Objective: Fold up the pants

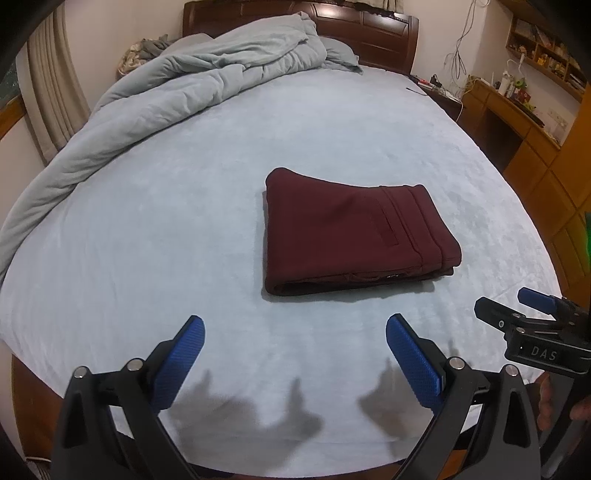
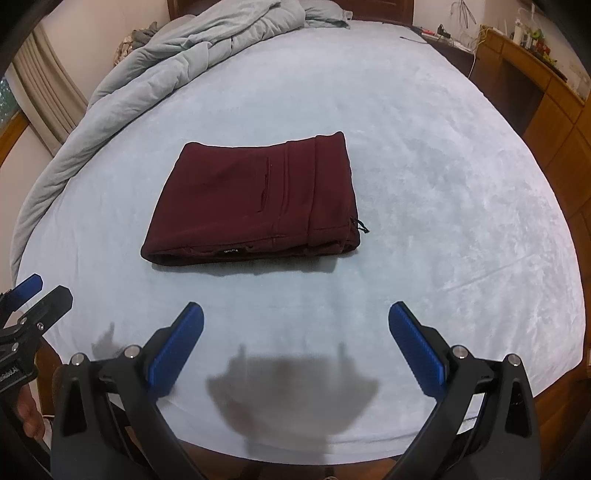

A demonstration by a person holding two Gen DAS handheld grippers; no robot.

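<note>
Dark maroon pants [image 1: 351,232] lie folded into a compact rectangle on the light blue bed sheet [image 1: 184,221]; they also show in the right wrist view [image 2: 255,199], waistband to the right with a drawstring end sticking out. My left gripper [image 1: 295,328] is open and empty, held above the sheet near the bed's front edge, short of the pants. My right gripper [image 2: 295,314] is open and empty, also short of the pants. Each gripper shows at the edge of the other's view: the right one [image 1: 517,306], the left one [image 2: 40,291].
A crumpled grey-blue duvet [image 1: 166,99] lies along the bed's back left, by the wooden headboard [image 1: 369,33]. Curtains [image 1: 51,96] hang at left. A wooden desk and cabinets [image 1: 535,147] stand to the right of the bed.
</note>
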